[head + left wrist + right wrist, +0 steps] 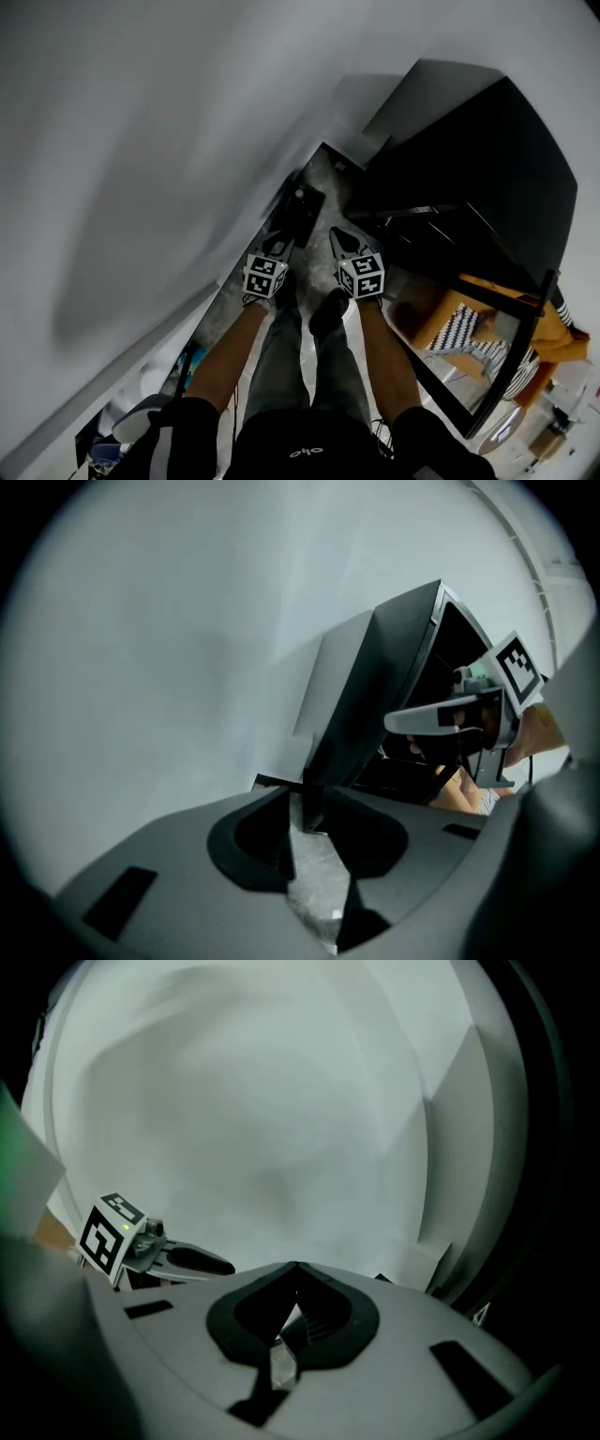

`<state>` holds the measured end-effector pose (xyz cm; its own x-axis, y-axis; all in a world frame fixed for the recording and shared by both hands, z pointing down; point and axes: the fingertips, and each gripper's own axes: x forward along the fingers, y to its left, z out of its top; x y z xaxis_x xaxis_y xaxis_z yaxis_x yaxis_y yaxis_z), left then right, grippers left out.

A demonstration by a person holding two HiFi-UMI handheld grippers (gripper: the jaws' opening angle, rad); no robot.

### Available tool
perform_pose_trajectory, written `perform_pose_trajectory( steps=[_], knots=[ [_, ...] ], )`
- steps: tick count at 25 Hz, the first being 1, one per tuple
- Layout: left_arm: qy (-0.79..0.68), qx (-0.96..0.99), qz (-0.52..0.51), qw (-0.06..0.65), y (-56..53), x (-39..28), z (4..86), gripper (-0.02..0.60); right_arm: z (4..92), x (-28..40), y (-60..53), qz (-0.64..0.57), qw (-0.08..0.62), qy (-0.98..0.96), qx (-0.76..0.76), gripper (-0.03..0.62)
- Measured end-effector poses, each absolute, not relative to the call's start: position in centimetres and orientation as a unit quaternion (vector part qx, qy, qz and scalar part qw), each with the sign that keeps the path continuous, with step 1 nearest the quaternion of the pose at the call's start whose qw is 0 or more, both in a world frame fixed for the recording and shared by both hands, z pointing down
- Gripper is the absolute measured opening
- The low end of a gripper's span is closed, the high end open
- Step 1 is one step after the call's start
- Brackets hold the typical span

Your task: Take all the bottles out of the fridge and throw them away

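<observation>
No bottle shows in any view. The black fridge (487, 169) stands to the right on the speckled floor, and its inside is too dark to read. In the left gripper view the fridge (375, 700) is a dark slab just ahead. My left gripper (286, 234) points down at the floor beside the fridge. The left gripper (307, 817) is open, with only floor showing in the gap. My right gripper (339, 236) hangs beside it, nearer the fridge. The right gripper (294, 1269) is shut on nothing. Each gripper view catches the other gripper: the right gripper (441, 719) and the left gripper (187, 1260).
A white wall (141, 169) fills the left side and runs close along the left gripper. Orange and striped things (459, 328) lie behind a black frame (511, 356) at the lower right. Some clutter (141, 417) sits at the bottom left. My legs and shoes (328, 309) are below the grippers.
</observation>
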<state>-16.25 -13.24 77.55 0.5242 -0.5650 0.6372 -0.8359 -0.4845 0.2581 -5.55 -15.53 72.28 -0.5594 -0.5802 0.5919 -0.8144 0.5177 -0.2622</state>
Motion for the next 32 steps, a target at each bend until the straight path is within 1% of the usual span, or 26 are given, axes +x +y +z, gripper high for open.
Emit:
perform_pose_trajectory(
  steps=[3,5,11,19,27,32],
  knots=[
    [-0.425,0.835,0.215,0.275,-13.1,-16.5,72.8,0.038,68.5,-5.7,-14.8,0.260,0.210,-0.840,0.428,0.009],
    [-0.426,0.840,0.197,0.272,-12.7,-16.6,69.7,0.009,65.8,-5.9,-14.0,0.254,0.201,-0.839,0.436,0.009],
    [-0.413,0.860,0.145,0.262,-11.3,-15.7,61.1,0.008,58.5,-5.5,-10.0,0.232,0.174,-0.831,0.475,0.009],
    [-0.357,0.901,0.112,0.218,-6.4,-11.7,52.5,0.008,50.9,-1.9,-4.2,0.217,0.109,-0.804,0.542,0.009],
    [-0.327,0.919,0.104,0.192,0.7,-5.0,48.2,0.006,46.5,4.8,3.6,0.199,0.072,-0.796,0.567,0.009],
    [-0.327,0.921,0.100,0.186,8.4,-0.6,47.6,0.006,45.7,8.4,11.7,0.194,0.061,-0.800,0.564,0.009]
  ],
)
